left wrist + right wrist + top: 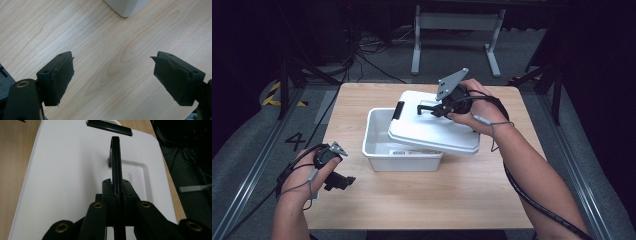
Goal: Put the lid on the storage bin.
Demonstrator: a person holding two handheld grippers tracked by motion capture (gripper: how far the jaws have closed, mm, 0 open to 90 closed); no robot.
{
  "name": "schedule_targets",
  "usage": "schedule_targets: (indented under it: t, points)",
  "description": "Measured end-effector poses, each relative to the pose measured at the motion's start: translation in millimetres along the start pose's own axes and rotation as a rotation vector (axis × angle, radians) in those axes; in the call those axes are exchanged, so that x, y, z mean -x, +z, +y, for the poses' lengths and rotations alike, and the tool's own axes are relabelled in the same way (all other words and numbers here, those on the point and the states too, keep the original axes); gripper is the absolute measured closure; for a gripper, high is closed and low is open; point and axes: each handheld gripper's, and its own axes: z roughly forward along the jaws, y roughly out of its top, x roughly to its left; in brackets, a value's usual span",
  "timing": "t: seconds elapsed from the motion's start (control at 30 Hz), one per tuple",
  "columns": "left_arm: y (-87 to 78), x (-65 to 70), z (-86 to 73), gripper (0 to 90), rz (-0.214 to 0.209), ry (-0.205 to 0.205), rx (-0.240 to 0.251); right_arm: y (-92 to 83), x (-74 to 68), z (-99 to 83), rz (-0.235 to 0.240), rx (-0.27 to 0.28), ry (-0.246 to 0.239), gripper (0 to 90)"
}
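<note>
A white plastic bin (pixel 379 145) stands in the middle of the wooden table. Its white lid (pixel 432 131) hangs tilted over the bin's right half, leaving the left part of the bin uncovered. My right gripper (pixel 435 108) is shut on the lid's black carrying handle (pixel 115 157), which stands upright between the jaws in the right gripper view. A black latch (pixel 109 127) sits at the lid's (pixel 62 182) far edge. My left gripper (pixel 343 181) rests open near the table's front left corner, with bare wood between its fingers (pixel 58 77) and a corner of the bin (pixel 126 7) ahead.
The table (pixel 422 200) has free wood in front of and to the left of the bin. A grey metal stand (pixel 457 35) and loose cables (pixel 362 55) lie on the floor beyond the far edge. A rail (pixel 247 185) runs along the left.
</note>
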Motion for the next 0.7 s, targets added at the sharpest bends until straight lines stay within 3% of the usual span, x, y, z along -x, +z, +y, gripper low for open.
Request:
schedule_targets:
  t: [0.7]
  points:
    - [-9.5,-2.7,-14.0,16.6,0.023,-0.036,0.023,47.0,-3.7,35.3,0.068,0.015,-0.063,84.4]
